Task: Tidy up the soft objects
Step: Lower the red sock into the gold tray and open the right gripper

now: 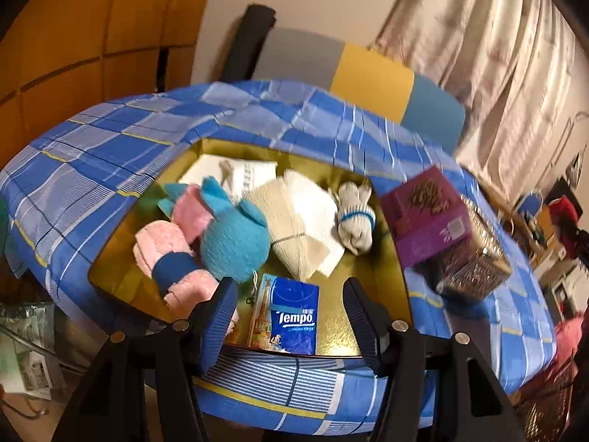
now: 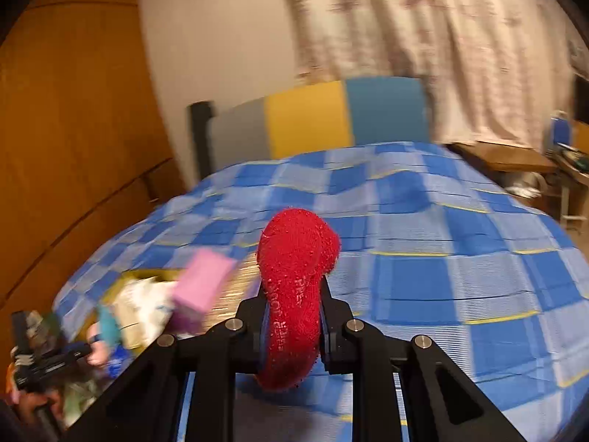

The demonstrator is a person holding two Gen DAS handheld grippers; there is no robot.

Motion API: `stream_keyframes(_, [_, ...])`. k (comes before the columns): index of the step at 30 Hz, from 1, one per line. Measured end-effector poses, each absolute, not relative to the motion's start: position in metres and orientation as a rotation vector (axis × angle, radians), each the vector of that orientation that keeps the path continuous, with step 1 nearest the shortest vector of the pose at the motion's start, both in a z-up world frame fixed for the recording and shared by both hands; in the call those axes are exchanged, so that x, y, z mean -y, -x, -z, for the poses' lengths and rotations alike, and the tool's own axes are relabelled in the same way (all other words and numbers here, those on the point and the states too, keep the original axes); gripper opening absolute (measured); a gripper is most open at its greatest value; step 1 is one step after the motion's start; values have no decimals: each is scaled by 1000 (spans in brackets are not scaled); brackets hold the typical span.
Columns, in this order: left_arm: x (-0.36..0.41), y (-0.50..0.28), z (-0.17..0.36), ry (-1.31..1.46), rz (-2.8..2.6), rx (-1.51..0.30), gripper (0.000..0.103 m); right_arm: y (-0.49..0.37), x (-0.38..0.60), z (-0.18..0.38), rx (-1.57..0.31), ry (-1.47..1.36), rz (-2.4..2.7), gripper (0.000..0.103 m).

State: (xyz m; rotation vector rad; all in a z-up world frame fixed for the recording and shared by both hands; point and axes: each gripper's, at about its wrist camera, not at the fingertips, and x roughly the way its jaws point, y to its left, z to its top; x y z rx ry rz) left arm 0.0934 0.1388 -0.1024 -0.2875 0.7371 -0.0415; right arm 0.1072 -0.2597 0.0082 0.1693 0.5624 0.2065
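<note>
Bed (image 2: 423,258) fills most of both views, covered in a blue-and-white check sheet (image 1: 110,147) with thin yellow lines, rumpled in places. Headboard (image 2: 324,121) in three panels: grey, yellow, blue, with a dark post (image 2: 200,136) at its left end. Plain cream wall (image 2: 221,37) behind. Pale patterned curtain (image 2: 460,44) hangs to the right, drawn, in loose folds. Orange-brown wooden wardrobe (image 2: 73,118) on the left, panel seams visible. Low wooden table (image 2: 511,158) at the bed's far right, cluttered; details blurred. Light warm, indoor.
</note>
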Motion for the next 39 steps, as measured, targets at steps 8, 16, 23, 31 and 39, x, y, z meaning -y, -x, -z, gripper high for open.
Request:
stream_keyframes(8, [-136,-77,101,266,19,-725,61,-110,146,14,-668,-149,-435,21])
stream_keyframes(16, [-142,-74,97,281,-24,-768,61,-120,58,59,-819,-117,-507,21])
stream_keyframes(23, [-152,-73,82,260,-102,-744,61,-137,15,91,-907,-115,-470,21])
stream_keyframes(31, [-164,-75,80,269,-159,-749,61,-152,-7,105,-926,-88,-420,21])
stream_keyframes(39, [-166,-76,80,261,-170,-746,61,-156,-13,110,-923,-62,-388,21])
